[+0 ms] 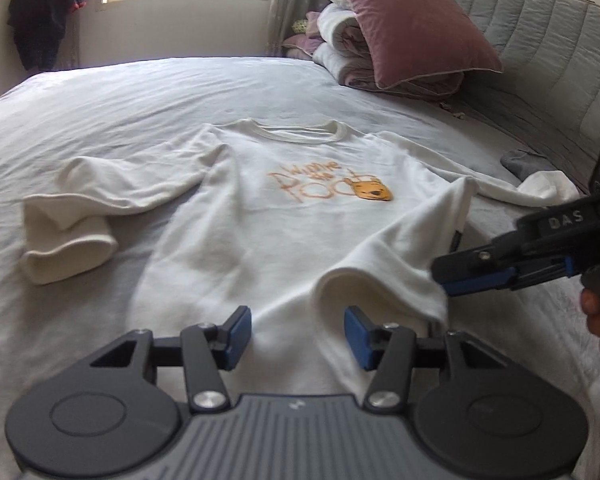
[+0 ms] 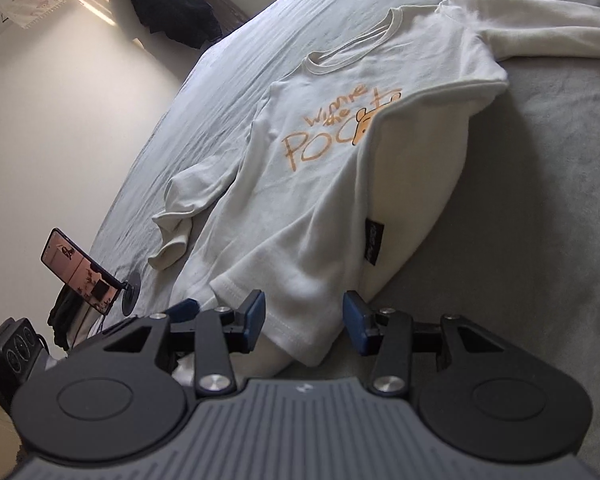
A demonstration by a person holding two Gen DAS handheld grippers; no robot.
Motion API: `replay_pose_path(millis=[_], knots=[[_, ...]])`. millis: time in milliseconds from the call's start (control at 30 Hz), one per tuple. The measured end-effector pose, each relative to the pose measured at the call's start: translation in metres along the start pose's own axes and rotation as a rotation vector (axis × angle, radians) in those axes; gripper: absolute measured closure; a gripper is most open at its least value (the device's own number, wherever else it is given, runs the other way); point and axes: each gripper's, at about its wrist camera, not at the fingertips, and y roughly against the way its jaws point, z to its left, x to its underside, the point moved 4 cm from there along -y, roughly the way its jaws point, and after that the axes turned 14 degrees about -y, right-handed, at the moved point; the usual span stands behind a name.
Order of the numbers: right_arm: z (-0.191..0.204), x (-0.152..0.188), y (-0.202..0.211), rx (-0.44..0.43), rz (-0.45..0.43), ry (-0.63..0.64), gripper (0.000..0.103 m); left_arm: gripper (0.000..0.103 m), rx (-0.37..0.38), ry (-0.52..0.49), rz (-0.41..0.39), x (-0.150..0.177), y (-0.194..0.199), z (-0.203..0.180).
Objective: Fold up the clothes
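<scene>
A white long-sleeved sweatshirt with an orange "Winnie the Pooh" print lies face up on the grey bed sheet; it also shows in the right wrist view. Its right side is lifted and folded partly over the body. My left gripper is open, just above the hem at the near edge. My right gripper is open with the hem corner between its fingers; in the left wrist view it sits at the raised hem fold. The left sleeve lies bent out to the left.
A pink pillow on a folded quilt sits at the bed's far right, by the grey padded headboard. A phone on a stand stands at the bed's edge. Dark clothes hang by the window.
</scene>
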Motion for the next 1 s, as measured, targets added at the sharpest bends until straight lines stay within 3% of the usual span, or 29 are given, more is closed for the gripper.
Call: replay_pose_path(millis=[167,333,400,433,533,667,1000], knots=[[-0.009,0.005,0.006,0.009,0.008,-0.036,0.055,0.05,-0.049,0.113,0.03,0.017,0.016,0.047],[-0.023,0.009,-0.01,-0.076,0.071,-0.18,0.055,0.06,-0.008,0.225,0.106,0.038,0.022,0.075],[-0.026,0.008,-0.013,-0.096,0.062,-0.23,0.063,0.06,0.012,0.259,0.116,0.044,0.023,0.078],[-0.027,0.008,-0.012,-0.093,0.062,-0.24,0.075,0.06,0.019,0.266,0.116,0.045,0.024,0.079],[-0.028,0.009,-0.007,-0.096,0.07,-0.258,0.084,0.06,0.029,0.275,0.12,0.049,0.028,0.081],[-0.023,0.017,0.017,-0.133,0.099,-0.23,0.091,0.06,0.079,0.303,0.129,0.056,0.035,0.089],[-0.046,0.034,0.094,-0.124,0.073,-0.169,0.093,0.059,0.261,0.395,0.165,0.072,0.041,0.109]])
